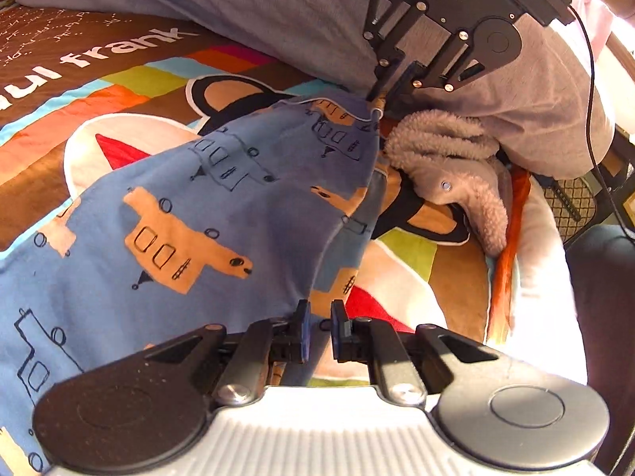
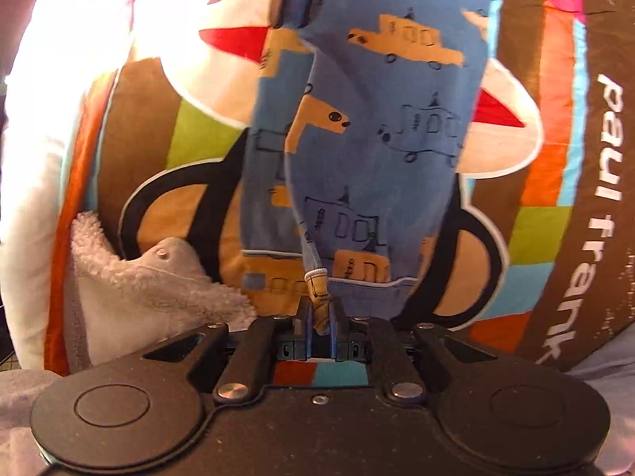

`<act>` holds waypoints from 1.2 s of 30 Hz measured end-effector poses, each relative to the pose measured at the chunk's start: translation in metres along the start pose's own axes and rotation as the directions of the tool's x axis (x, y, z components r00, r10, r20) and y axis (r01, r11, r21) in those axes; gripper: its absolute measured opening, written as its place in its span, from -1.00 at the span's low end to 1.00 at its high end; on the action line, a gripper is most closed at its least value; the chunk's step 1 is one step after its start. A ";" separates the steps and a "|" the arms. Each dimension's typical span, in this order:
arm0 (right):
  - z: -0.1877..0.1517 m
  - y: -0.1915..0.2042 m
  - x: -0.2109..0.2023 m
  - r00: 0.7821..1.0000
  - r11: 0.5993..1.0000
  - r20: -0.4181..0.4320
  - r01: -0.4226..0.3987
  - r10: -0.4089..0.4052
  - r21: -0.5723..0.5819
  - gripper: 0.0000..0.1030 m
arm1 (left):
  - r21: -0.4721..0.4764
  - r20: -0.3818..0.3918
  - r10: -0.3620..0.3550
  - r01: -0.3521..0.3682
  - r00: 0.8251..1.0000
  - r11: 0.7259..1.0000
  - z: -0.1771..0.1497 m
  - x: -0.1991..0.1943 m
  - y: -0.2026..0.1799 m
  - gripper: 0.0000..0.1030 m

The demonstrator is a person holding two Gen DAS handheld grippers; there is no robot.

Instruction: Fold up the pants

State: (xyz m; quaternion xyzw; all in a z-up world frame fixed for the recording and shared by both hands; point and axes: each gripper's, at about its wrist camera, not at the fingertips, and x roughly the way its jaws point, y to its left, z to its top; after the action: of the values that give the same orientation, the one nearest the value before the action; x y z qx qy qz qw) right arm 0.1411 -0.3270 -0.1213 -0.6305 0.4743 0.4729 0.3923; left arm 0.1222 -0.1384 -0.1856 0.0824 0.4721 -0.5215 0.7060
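The blue pants (image 1: 206,206) lie stretched over a colourful blanket (image 1: 119,79). The left gripper (image 1: 319,331) pinches one edge and the right gripper (image 2: 320,327) clamps the waistband, both nearly closed on cloth. A fleece garment (image 1: 448,158) lies just beside the pants.

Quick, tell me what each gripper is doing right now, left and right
Left gripper: closed on a fold of the blue pants.
Right gripper: closed on the pants' hem edge.
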 end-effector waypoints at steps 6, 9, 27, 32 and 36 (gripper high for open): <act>0.011 0.017 0.026 0.999 0.998 -0.028 -0.045 0.044 -0.049 -0.85 | 0.014 -0.034 0.024 -0.023 0.999 1.000 -0.004 -0.001 -0.001 -0.79; 0.016 0.023 0.050 0.995 0.997 -0.097 -0.028 0.021 -0.073 -0.75 | 0.015 -0.028 0.040 -0.039 0.999 0.999 -0.010 -0.015 -0.001 -0.76; 0.097 0.053 0.014 0.881 0.932 0.343 0.237 -0.324 0.273 -0.60 | 0.112 0.016 0.284 -0.283 0.959 0.952 -0.058 -0.063 -0.017 -0.06; 0.097 0.059 0.019 0.876 0.926 0.339 0.254 -0.343 0.280 -0.97 | 0.108 0.013 0.283 -0.282 0.959 0.953 -0.060 -0.062 -0.016 -0.06; 0.088 0.065 0.005 0.869 0.932 0.376 0.219 -0.321 0.290 -1.00 | 0.115 0.002 0.276 -0.274 0.961 0.955 -0.062 -0.069 -0.017 -0.06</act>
State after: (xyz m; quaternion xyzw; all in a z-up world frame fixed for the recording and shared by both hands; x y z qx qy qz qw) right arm 0.0593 -0.2607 -0.1511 -0.5237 0.3393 0.4763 0.6195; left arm 0.0716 -0.0630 -0.1603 0.1911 0.4302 -0.4439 0.7625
